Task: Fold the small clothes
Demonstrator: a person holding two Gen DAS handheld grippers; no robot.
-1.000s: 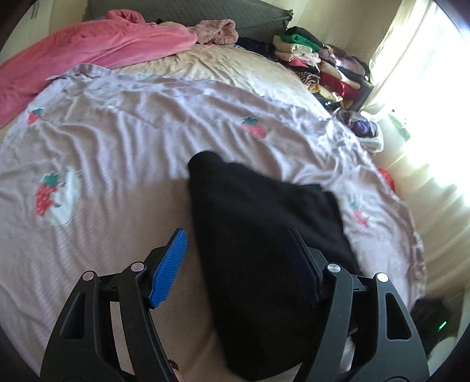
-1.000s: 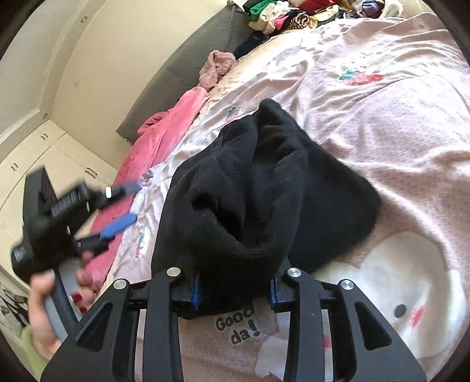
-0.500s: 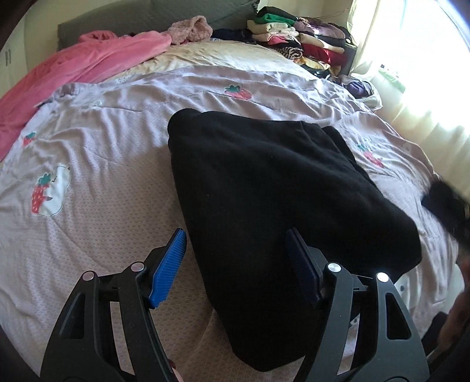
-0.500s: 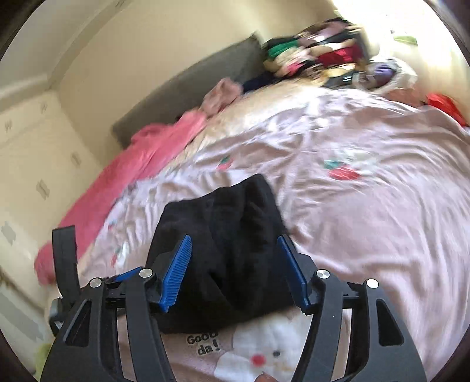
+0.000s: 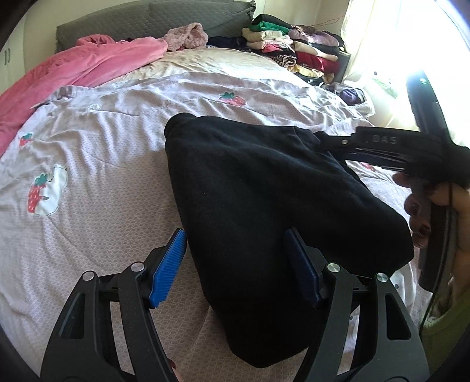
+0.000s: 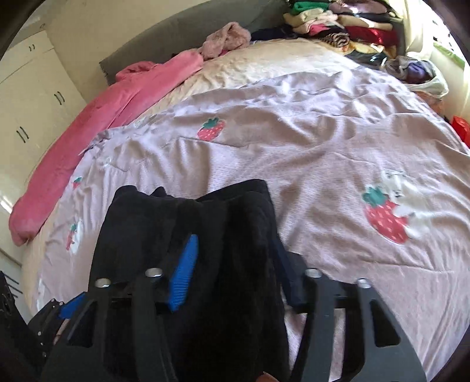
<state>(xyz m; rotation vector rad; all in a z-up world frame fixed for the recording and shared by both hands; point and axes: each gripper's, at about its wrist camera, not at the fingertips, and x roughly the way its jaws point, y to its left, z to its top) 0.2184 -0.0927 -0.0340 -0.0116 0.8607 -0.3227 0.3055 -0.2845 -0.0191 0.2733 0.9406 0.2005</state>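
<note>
A black garment point(image 5: 264, 182) lies folded on the lilac strawberry bedspread point(image 5: 102, 147). My left gripper point(image 5: 235, 235) hangs open over its near left edge; the left pad is over the bedspread, the right pad over the cloth, and neither presses. In the right wrist view a thick fold of the black garment point(image 6: 141, 223) stands between the pads of my right gripper point(image 6: 235, 239). Its jaws are closing, and the left blue pad's face is still bare. From the left wrist view, the right gripper point(image 5: 326, 142), held in a hand point(image 5: 440, 202), reaches the garment's far right edge.
A pink blanket point(image 5: 88, 67) runs along the bed's far left. A tall pile of folded clothes point(image 5: 293, 50) stands at the far right corner by a bright window. A grey headboard point(image 5: 147, 20) closes the back. White wardrobe doors point(image 6: 29, 102) stand to the left.
The right gripper let go of the bunched garment, lifted away, then came back down with a fold between its jaws. The garment now lies flatter. The left gripper moved in closer over it.
</note>
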